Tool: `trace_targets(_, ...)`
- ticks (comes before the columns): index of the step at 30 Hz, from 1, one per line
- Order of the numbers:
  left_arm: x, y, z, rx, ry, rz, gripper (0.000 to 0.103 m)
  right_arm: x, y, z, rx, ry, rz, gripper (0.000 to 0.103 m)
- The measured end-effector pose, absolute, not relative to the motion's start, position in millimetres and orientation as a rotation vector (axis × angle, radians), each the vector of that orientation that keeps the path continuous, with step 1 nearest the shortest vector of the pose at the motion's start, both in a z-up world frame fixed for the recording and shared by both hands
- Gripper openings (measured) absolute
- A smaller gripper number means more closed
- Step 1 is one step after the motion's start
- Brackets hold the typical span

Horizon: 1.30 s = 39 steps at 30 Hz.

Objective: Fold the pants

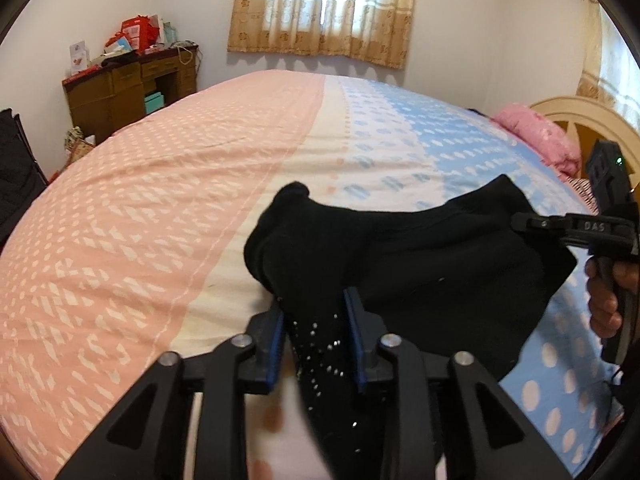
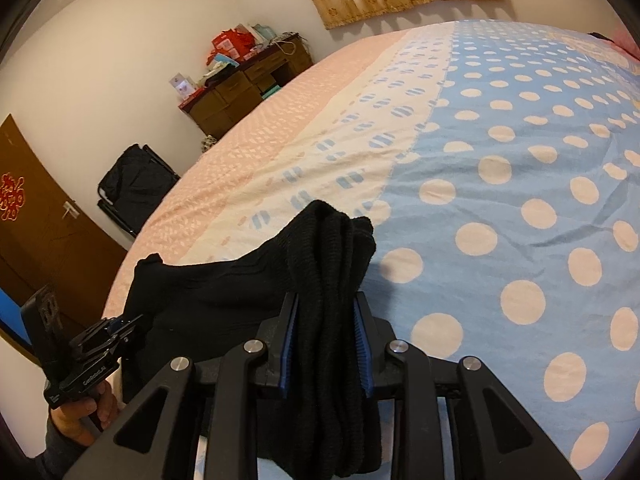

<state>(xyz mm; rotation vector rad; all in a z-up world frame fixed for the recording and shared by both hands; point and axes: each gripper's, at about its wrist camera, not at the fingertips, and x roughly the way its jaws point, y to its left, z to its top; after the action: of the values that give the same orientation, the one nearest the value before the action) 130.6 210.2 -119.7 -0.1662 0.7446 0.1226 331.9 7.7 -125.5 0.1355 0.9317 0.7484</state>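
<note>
- Two tools hold one pair of black pants [image 1: 420,248] stretched between them above the bed [image 1: 160,208].
- Left tool [image 1: 314,332]: its blue pads sit against a bunched end of the pants, where small shiny studs dot the cloth; the jaws stand narrow with the fabric between them, and the cloth hangs down past the pads.
- Right tool [image 2: 326,340]: jaws narrow, pads pressed on a thick ribbed bundle of the pants that rises above the fingertips and drops below them.
- From the left wrist view the right tool [image 1: 532,226] bites the far corner of the pants, with a hand [image 1: 608,292] on its grip.
- From the right wrist view the left tool [image 2: 132,322] clamps the other corner, with a hand [image 2: 86,412] below it.
- Beyond the pants, the bed shows a pink band, a cream strip and a blue dotted band.
- A pink pillow [image 1: 540,136] lies at the bed's far right corner; a brown desk [image 1: 132,84] stands past its far left corner.
</note>
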Motion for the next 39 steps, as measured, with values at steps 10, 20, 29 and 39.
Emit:
trace_targets(10,130,212,-126,-0.124,0.757,0.209,0.068,336,9,-140,0.052,0.921,0.672,0.041)
trace_targets(20,112,230,-129,-0.227,0.772,0.32,0.096,310,-45,-116,0.027,0.791,0.478,0.053)
trace_targets(29,82,210,-103,-0.198,0.689,0.35,0.096,261,-93,-94,0.063,0.76,0.407,0.055)
trace_targets(39,60,174,-60,-0.155,0.572,0.245,0.098,185,-94,-51,0.066,0.615,0.462,0.06)
